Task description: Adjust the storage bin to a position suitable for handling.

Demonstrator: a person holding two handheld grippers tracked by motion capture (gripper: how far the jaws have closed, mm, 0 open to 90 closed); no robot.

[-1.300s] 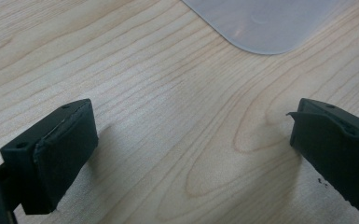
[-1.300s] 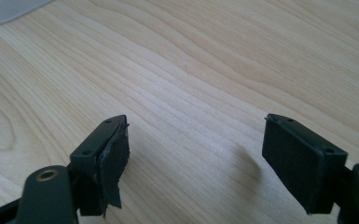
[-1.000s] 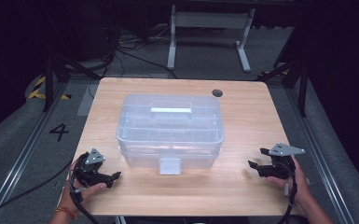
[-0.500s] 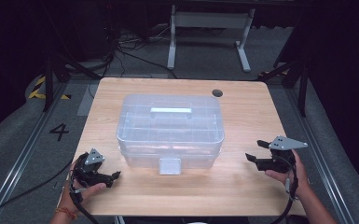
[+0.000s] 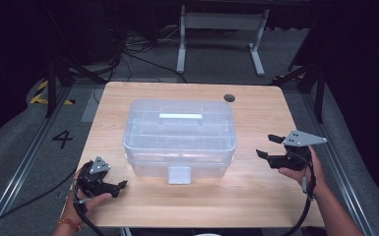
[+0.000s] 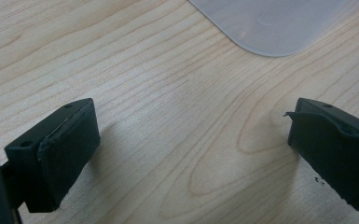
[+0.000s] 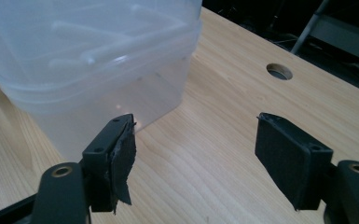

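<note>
Clear lidded box (image 5: pixel 179 137) mid-table (image 5: pixel 261 191). Left gripper (image 5: pixel 120 186) low by the near-left corner, jaws apart, empty. Right gripper (image 5: pixel 268 146) raised beside the box's right end, jaws apart, empty.

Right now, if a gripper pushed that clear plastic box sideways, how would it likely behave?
The clear plastic box looks empty, so probably light. Its broad base on the smooth wooden table suggests sliding rather than tipping. The thin walls may flex under a pinch from the right gripper.
</note>
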